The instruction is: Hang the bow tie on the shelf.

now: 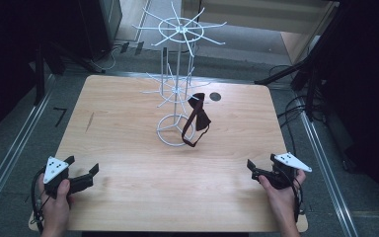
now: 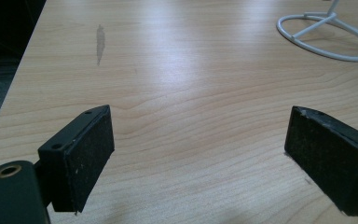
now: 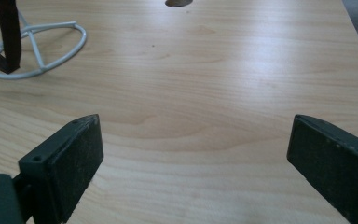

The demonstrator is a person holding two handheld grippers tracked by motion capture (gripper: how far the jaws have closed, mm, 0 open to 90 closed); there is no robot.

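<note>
A dark bow tie hangs by its strap from a white wire rack standing mid-table, no lettering readable on either. The left gripper and right gripper rest near the front corners, jaws wide apart, holding nothing.

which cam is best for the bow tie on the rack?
High view: the whole bow tie hangs from the white wire rack. Right gripper view catches just its dark strap by the rack's base ring; left gripper view has the ring alone.
</note>
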